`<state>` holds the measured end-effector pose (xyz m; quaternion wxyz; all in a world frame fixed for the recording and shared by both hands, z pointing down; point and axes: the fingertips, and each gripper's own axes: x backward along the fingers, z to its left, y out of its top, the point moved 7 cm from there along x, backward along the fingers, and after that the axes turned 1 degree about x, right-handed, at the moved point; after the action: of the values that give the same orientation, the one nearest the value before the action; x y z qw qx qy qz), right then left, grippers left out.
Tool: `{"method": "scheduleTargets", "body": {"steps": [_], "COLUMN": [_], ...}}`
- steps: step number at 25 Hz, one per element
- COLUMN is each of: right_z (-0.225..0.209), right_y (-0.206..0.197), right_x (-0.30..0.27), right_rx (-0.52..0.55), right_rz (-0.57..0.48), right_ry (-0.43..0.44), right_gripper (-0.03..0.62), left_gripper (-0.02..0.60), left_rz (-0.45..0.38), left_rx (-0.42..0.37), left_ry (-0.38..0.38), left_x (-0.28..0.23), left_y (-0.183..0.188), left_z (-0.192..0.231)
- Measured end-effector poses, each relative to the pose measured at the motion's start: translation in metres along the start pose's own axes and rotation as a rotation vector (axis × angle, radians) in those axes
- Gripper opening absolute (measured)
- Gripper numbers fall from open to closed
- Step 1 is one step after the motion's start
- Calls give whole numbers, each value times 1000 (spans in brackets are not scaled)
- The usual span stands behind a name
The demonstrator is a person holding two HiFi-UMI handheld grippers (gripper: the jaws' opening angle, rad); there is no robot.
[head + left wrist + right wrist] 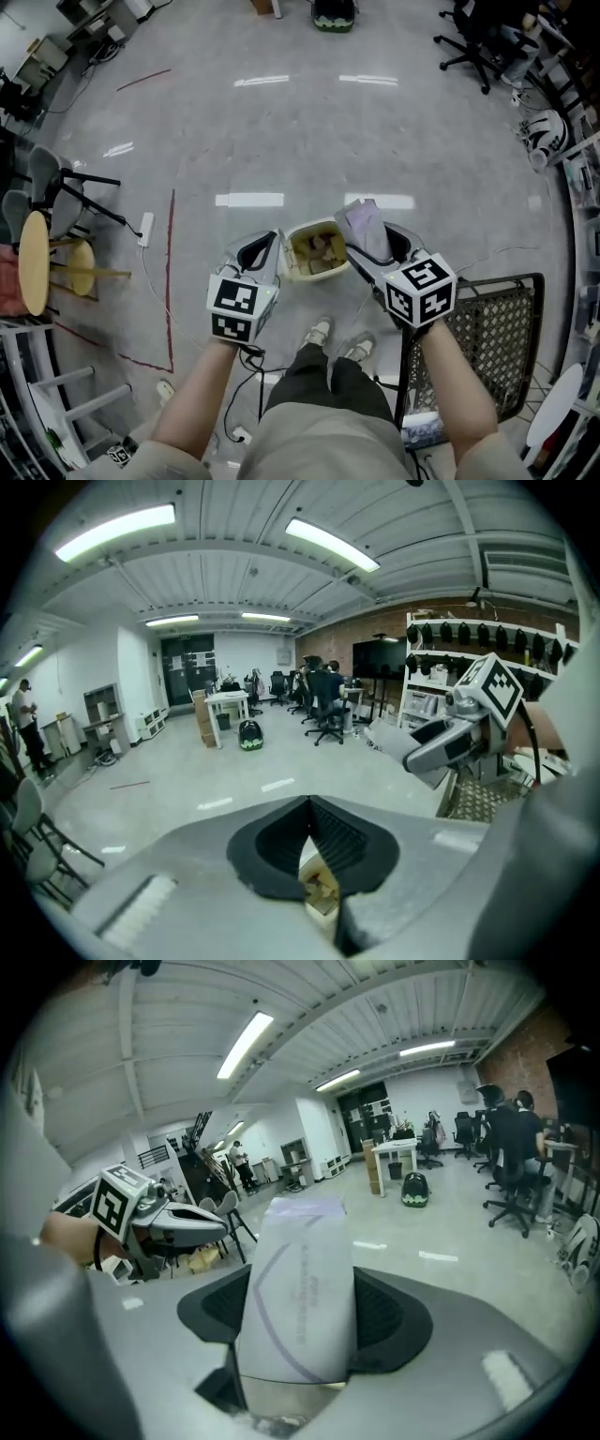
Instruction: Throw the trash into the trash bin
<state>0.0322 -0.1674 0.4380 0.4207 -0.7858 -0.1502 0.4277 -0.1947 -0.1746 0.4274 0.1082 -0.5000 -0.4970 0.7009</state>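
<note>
In the head view a cream trash bin (313, 274) with scraps inside stands on the floor just ahead of the person's shoes, between the two grippers. My right gripper (371, 240) is shut on a pale lilac packet (362, 221), held up at the bin's right rim. The right gripper view shows that packet (300, 1288) filling the space between the dark pads of the right gripper (302, 1283). My left gripper (268, 247) hangs at the bin's left side, shut and empty. In the left gripper view the left gripper (309, 810) shows the bin (320, 889) through the slit below its pads.
A black mesh cart (498, 330) stands close on the right. Round stools (36, 262) and a chair are at the left, with a white power strip (145, 228) and red tape lines (172, 281) on the floor. Office chairs (476, 45) stand far off.
</note>
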Motion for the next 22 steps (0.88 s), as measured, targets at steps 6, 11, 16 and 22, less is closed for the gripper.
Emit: {"method": "scheduleTargets", "body": {"steps": [6,11,16,22], "right_z": [-12,-20,-31,-40], "right_y": [-49,-106,-170,-225], "right_x": [-85,-146,-198,-244], "right_rx": [-8,-4,54,103], "right_rz": [157,295,428,524], "right_ry": [49,64,49,46], "right_gripper": [310,310,311,311], "left_gripper": [2,2,2,2], "left_rz": [94,139,205,246], "left_rx": [83,138,174,238], "left_ry": [4,11,-5,-12], "left_x": [-35,-56,-79,-99], "left_y": [-50,-96,-145,-195], "left_z": [29,51,58,65]}}
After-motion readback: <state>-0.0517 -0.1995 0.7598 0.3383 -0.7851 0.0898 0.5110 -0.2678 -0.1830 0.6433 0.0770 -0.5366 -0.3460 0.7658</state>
